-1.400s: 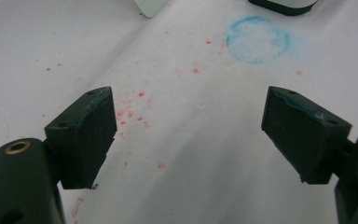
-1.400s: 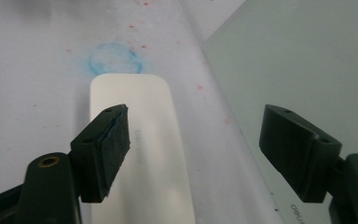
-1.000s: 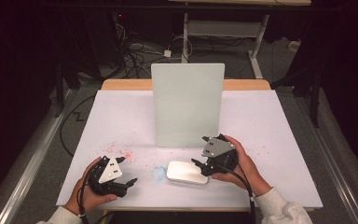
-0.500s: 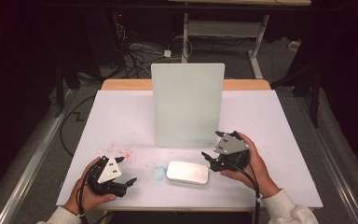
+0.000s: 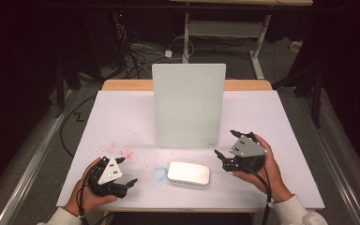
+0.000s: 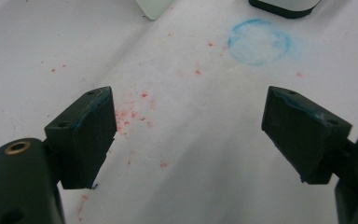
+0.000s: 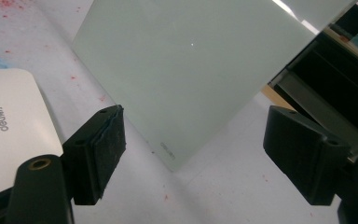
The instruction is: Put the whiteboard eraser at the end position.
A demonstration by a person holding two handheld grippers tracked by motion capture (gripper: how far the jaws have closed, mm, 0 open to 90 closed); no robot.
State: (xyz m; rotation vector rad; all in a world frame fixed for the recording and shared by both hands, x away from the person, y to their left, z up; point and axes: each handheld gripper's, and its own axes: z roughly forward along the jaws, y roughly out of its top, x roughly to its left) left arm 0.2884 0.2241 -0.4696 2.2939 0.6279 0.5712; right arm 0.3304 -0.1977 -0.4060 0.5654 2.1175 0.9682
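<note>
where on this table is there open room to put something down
The widest bare stretches of the table flank the upright board, left and right. The near edge is crowded: left hand-held gripper, white eraser, right hand-held gripper, with only narrow gaps between.

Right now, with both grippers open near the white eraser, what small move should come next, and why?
Probably bring the right gripper left onto the white eraser: its jaws stand open beside the eraser without touching it, nearer than the left gripper.

a lab: paper-covered table (image 5: 122,117), tangled floor cables (image 5: 140,49), dark curtains (image 5: 23,56).
</note>
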